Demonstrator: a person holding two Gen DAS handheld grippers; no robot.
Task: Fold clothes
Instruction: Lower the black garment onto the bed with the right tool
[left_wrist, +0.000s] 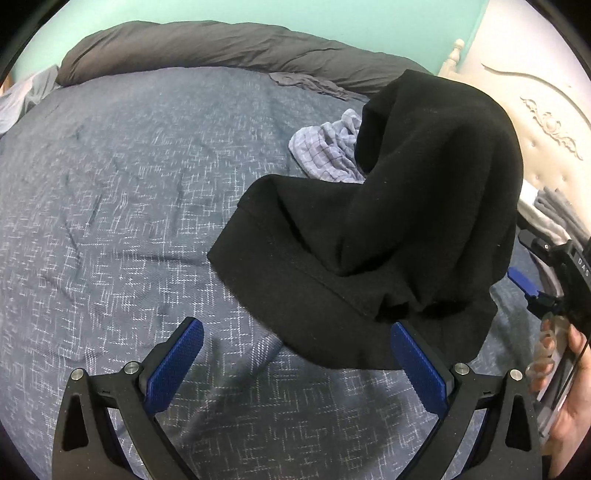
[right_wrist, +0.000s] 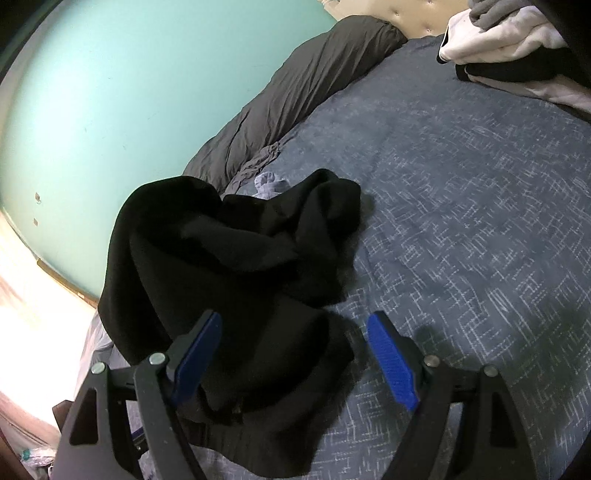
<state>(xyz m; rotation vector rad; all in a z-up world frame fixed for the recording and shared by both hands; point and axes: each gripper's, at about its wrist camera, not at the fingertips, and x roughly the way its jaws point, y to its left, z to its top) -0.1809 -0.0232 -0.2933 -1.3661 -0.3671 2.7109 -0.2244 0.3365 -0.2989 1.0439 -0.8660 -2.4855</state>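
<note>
While nothing is gripped yet, notes per view:

Left wrist view
- Left hand-held gripper (left_wrist: 297, 363): jaws wide apart, empty; blue pads hang over the bed (left_wrist: 110, 206), nothing btwn them.
- Black garment (left_wrist: 369, 236): bunched, partly raised toward the bed's right side, lower hem spread on the quilt just ahead of the right pad; can't tell if pad touches it.
- Checked cloth (left_wrist: 325, 151): crumpled behind the black garment, nearer the far edge, unfolded.
- Grey duvet roll (left_wrist: 221, 44): along the bed's far edge.
- Person's hand (left_wrist: 565, 373): at the right rim, holding the other tool's handle.

Right wrist view
- Right hand-held gripper (right_wrist: 295, 354): jaws spread wide, not clamped; black garment (right_wrist: 236, 266) lies under and btwn the pads, pads not pressing it.
- Garment spot: heaped near the bed's edge by the teal wall, one part draped toward that edge.
- Clothes pile (right_wrist: 517, 40): white, grey, dark pieces at the bed's far corner; can't tell if folded.

Progress (judged)
- Done: nothing folded on this item; it's a rumpled heap.
- Left: grip it, spread flat, fold; then checked cloth, maybe others.
</note>
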